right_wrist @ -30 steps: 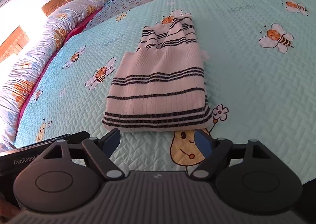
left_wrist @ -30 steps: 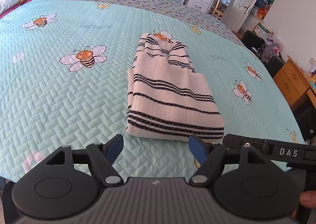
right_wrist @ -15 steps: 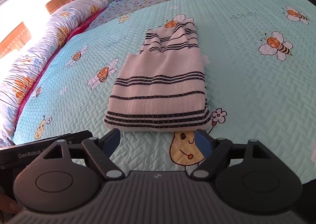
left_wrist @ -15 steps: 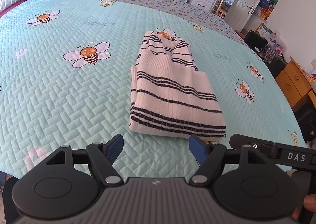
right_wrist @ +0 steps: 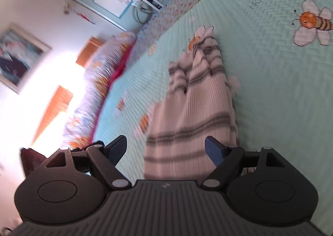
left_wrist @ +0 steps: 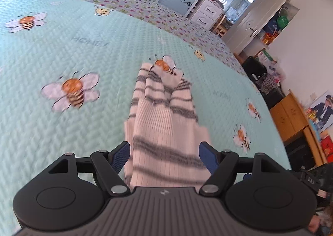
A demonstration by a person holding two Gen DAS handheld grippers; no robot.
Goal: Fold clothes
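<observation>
Lying between both wide-open, empty tongs, left gripper (left_wrist: 164, 158) and right gripper (right_wrist: 165, 150), the folded striped garment (left_wrist: 164, 132) leaves bare bee-print quilt (left_wrist: 62, 53) either side; pillows (right_wrist: 97, 82) line its left edge.

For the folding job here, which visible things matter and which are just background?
Belongs to the job:
striped garment, left gripper, right gripper, both open

Just lying about:
bee-print bedspread, floral pillow, white door, wooden cabinet
</observation>
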